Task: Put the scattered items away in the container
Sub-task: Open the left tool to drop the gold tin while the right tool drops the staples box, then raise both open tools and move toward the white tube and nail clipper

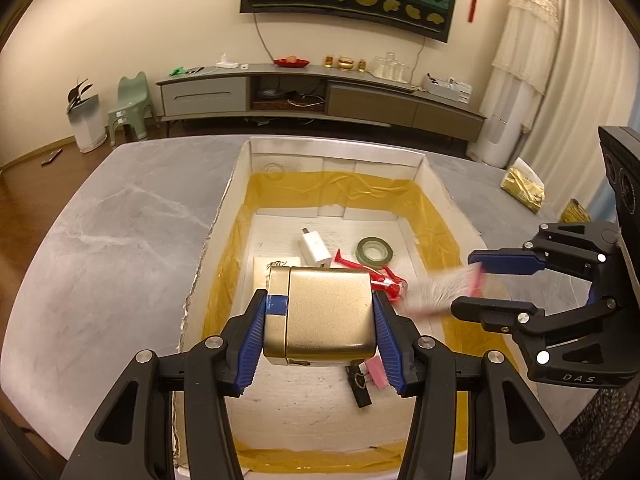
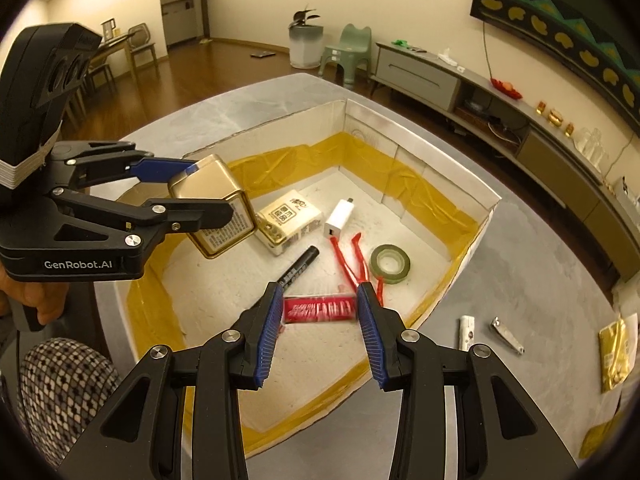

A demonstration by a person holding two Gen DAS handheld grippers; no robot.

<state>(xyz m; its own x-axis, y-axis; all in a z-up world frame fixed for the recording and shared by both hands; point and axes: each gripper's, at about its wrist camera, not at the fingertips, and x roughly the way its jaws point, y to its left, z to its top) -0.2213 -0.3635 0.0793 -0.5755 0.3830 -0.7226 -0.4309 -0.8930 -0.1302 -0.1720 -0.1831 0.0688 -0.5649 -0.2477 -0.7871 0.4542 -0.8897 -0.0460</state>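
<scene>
matte gold tin (image 1: 326,312) (blue-taped lid)

The gold tin (image 1: 320,314) looks like brushed metal with a soft satin sheen, and a printed paper label covers one face, while the blue pads (image 1: 253,344) pressed on it are ribbed rubbery plastic set in matt black plastic fingers (bright metal rivets dot the links). The container (image 2: 432,156) is white cardboard with a rough, fibrous floor, its inner edges lined with glossy, wrinkled yellow tape. The table (image 1: 120,232) is smooth grey stone-look, faintly veined.
</scene>
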